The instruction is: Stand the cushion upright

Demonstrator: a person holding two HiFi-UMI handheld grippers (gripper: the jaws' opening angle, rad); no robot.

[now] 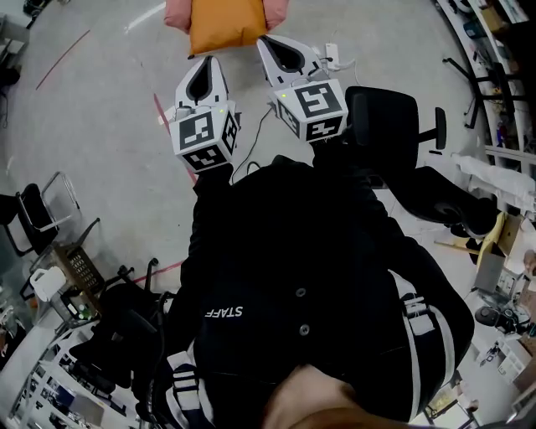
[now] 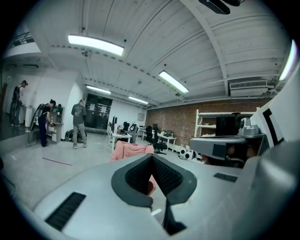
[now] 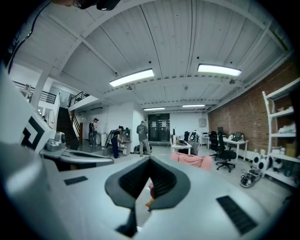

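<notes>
An orange cushion [image 1: 224, 25] lies flat on a pink seat [image 1: 176, 12] at the top of the head view. My left gripper [image 1: 207, 63] is held a little short of the cushion's near edge, jaws shut and empty. My right gripper [image 1: 270, 42] reaches up beside the cushion's right corner, also shut with nothing held. In the left gripper view the pink seat [image 2: 131, 151] shows just above the shut left gripper [image 2: 152, 157]. In the right gripper view the seat [image 3: 192, 161] lies beyond the right gripper [image 3: 149, 161], with a sliver of orange cushion [image 3: 148, 202] below.
A black office chair [image 1: 389, 126] stands close on my right. A white power strip [image 1: 332, 57] and cable lie on the floor by the right gripper. Red tape lines [image 1: 159, 109] mark the grey floor. Several people [image 3: 141, 136] stand far back, near desks and shelving.
</notes>
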